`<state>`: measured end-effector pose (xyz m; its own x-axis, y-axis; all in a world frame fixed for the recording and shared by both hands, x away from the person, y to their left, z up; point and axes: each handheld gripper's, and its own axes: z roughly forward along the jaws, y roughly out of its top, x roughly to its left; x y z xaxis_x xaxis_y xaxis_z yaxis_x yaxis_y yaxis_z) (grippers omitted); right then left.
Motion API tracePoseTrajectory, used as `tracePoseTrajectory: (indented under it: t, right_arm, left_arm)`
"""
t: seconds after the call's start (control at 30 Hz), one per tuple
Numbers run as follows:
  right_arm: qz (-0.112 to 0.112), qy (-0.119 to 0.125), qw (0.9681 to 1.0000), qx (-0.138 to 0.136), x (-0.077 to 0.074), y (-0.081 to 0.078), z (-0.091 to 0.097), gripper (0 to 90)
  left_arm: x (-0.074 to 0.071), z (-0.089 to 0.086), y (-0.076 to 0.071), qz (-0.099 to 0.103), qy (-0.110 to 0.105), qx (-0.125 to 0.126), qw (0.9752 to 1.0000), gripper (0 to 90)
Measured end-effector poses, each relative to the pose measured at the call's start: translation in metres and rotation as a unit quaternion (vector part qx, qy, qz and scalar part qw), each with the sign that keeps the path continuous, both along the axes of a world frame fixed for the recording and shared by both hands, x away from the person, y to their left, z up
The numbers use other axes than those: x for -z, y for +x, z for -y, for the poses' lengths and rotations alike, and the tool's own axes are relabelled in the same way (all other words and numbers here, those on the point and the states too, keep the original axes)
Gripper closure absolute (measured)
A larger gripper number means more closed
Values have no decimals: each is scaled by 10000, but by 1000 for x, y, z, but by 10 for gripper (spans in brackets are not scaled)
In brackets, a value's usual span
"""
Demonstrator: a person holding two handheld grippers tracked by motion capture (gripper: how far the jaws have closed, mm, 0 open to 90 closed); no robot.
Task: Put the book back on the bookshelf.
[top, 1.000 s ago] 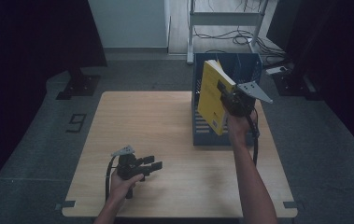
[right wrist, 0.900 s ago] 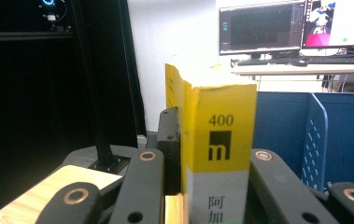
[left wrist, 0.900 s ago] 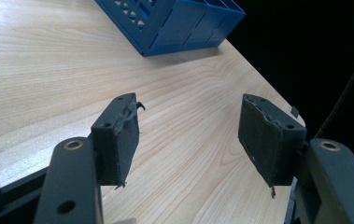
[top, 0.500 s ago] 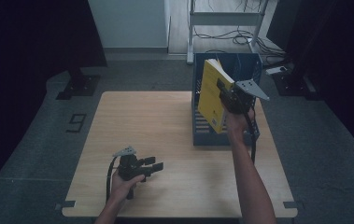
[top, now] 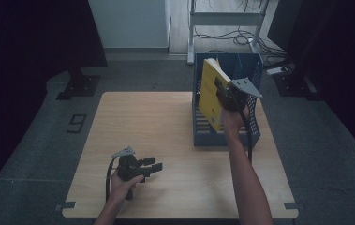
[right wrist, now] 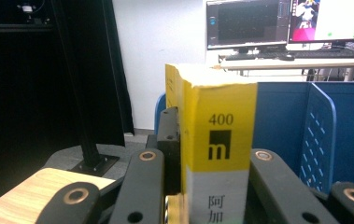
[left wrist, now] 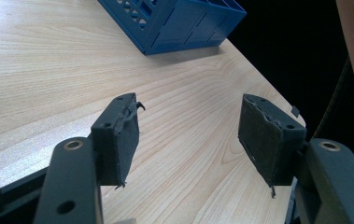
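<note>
A thick yellow book (top: 210, 96) was held upright, clamped across its spine by the right gripper (top: 223, 93), over the blue file rack (top: 255, 124) at about two o'clock on the wooden table (top: 156, 126). The left gripper (top: 152, 167), jaws wide apart and empty, was rested near seven o'clock. The filing step was judged to be in hand; a straight lowering into a slot between the dividers would be called for next.
</note>
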<state>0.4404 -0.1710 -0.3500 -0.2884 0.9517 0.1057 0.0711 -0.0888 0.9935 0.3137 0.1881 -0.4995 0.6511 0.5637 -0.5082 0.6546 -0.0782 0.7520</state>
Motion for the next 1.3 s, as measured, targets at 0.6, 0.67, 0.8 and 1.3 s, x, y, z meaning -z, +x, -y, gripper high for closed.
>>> tracePoseTrajectory:
  t: [0.6, 0.67, 0.8, 1.3]
  right_arm:
    - [-40, -16, 9998, 175, 12, 16, -9, 747]
    - [-40, -26, 9998, 188, 13, 17, -10, 747]
    - [-32, -50, 9998, 206, 14, 20, -12, 747]
    - [-74, -99, 9995, 293, 28, 31, -16, 747]
  left_arm:
    - [2, 0, 0, -29, 32, 13, 10000, 380]
    - [2, -1, 0, -26, 26, 0, 10000, 381]
    - [3, -2, 0, -36, 28, -12, 10000, 379]
    - [4, -3, 0, -52, 24, -31, 10000, 379]
